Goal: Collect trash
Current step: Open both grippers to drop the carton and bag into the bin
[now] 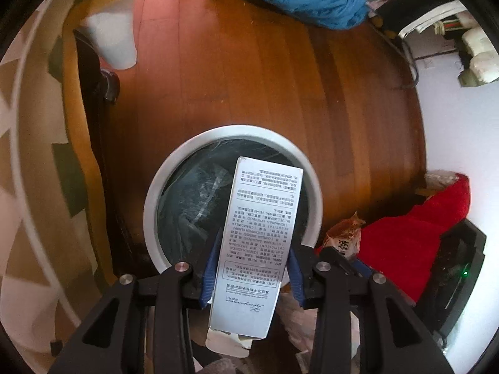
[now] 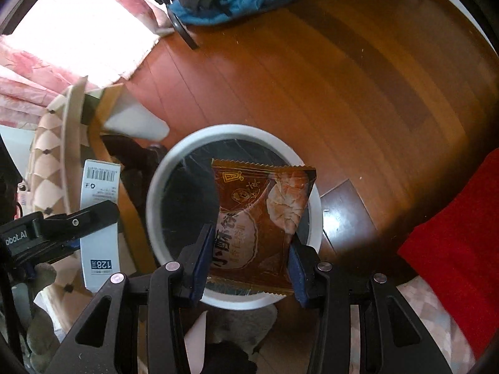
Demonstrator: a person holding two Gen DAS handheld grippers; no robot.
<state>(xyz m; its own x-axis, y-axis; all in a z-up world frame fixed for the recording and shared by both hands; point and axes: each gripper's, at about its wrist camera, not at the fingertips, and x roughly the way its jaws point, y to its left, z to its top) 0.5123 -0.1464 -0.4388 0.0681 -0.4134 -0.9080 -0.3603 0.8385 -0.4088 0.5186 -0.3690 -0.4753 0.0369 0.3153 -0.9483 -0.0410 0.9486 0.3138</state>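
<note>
Above the round white-rimmed trash bin lined with a dark plastic bag (image 2: 232,193), both grippers hang with trash in their grip. The right gripper (image 2: 248,268) has its blue-padded fingers (image 2: 201,265) closed narrow on the lower edges of a brown, crinkled foil snack wrapper (image 2: 265,218), which hangs squarely over the bin's mouth. The left gripper (image 1: 251,268) pinches a tall white cardboard box printed with small text (image 1: 255,237) between its fingers (image 1: 212,265); that box reaches over the near right part of the bin's opening, its lower end jutting back behind the fingers.

The step in hand looks to be the drop. For the wrapper, a plain opening of the fingers should do, since it is light and already centred; a light wrapper may drift, so lowering it nearer the rim first would help. The box is the trickier one: it is long, and in the right view it stands off to the left of the bin, beside the orange-edged furniture. Bringing it further over the middle of the opening and tipping its far end downward before release would keep it from catching the rim and toppling onto the wooden plank floor (image 2: 327,71).
</note>
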